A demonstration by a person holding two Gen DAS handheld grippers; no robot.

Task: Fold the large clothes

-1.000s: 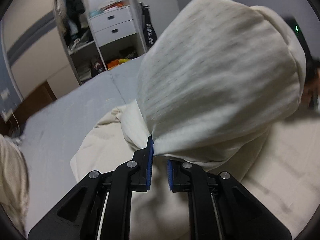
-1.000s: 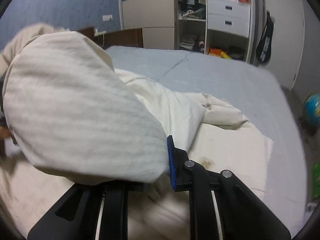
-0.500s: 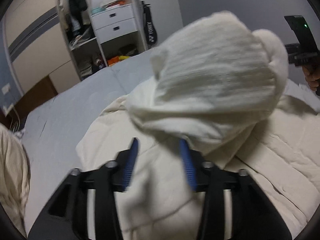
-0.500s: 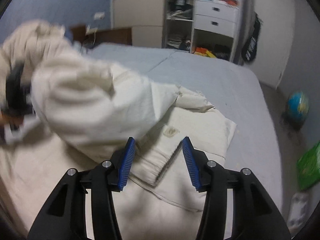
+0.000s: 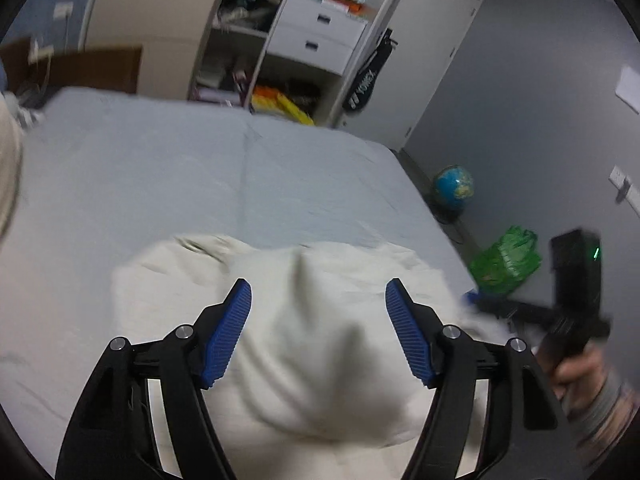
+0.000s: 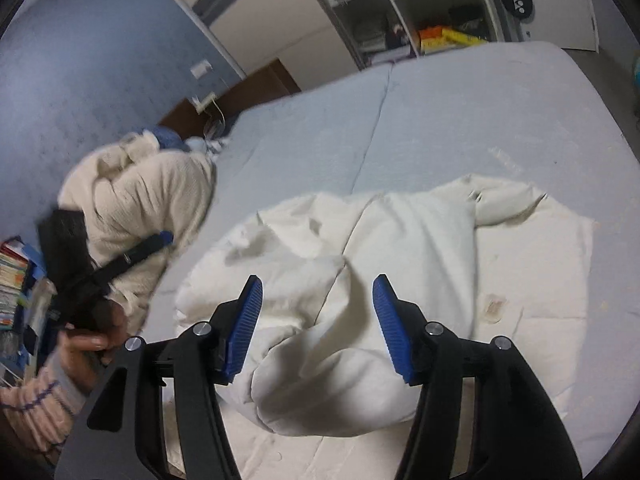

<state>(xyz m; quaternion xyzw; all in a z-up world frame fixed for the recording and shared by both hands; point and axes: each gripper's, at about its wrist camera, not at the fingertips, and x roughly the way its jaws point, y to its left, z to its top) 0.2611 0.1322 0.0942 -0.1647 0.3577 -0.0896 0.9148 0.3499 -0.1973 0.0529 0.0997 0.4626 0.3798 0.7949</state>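
Both grippers released above the garment [image 5: 304,344] on the bed [image 5: 168,184].
Left gripper [image 5: 318,332] and right gripper [image 6: 318,326] have just been opening; nothing is pinched between their jaws.

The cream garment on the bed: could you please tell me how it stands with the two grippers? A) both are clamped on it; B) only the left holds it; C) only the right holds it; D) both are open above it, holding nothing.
D: the left gripper and right gripper show blue pads spread apart, jaws just opened, with the cream garment lying loose on the bed beneath.
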